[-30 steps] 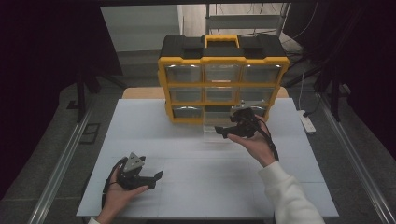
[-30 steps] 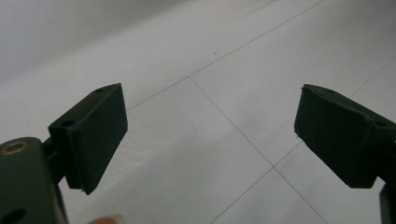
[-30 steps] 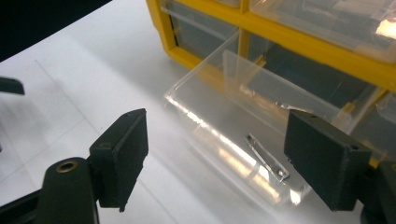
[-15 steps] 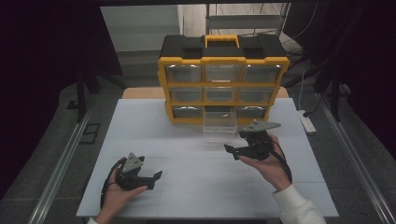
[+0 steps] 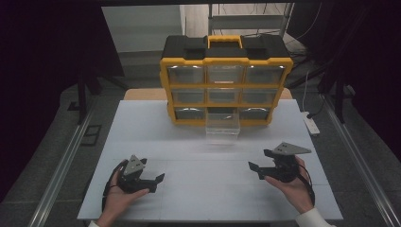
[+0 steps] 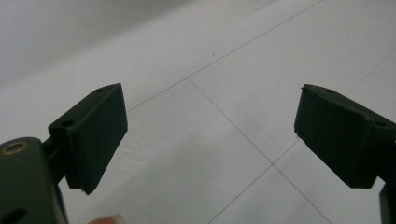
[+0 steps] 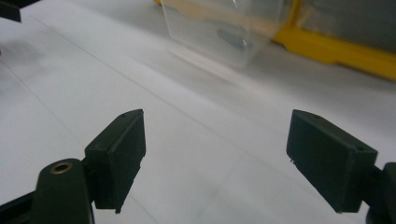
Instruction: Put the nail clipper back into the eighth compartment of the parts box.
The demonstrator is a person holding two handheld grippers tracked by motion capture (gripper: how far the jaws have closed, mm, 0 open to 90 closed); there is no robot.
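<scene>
High view: both grippers low over the white table (image 5: 198,156), near its front edge, well apart from each other. Left gripper (image 5: 158,179) in the person's left hand (image 5: 118,198), jaws spread wide, nothing between them. Right gripper (image 5: 257,169) in the right hand (image 5: 295,187), jaws likewise wide and empty.

Clear drawer (image 5: 222,128) stands pulled out from the bottom middle slot of the yellow-and-black organiser (image 5: 226,61), ahead of both grippers and between their lines, nearer the right one. Not touched by either.

Left gripper view: wide gap between the black pads (image 6: 95,135), bare table surface with thin seam lines beyond.

Right gripper view: pads (image 7: 119,149) wide apart; the clear drawer (image 7: 219,28) lies ahead, a small dark item inside, blurred. The organiser's yellow base (image 7: 336,49) sits behind it to the right.
</scene>
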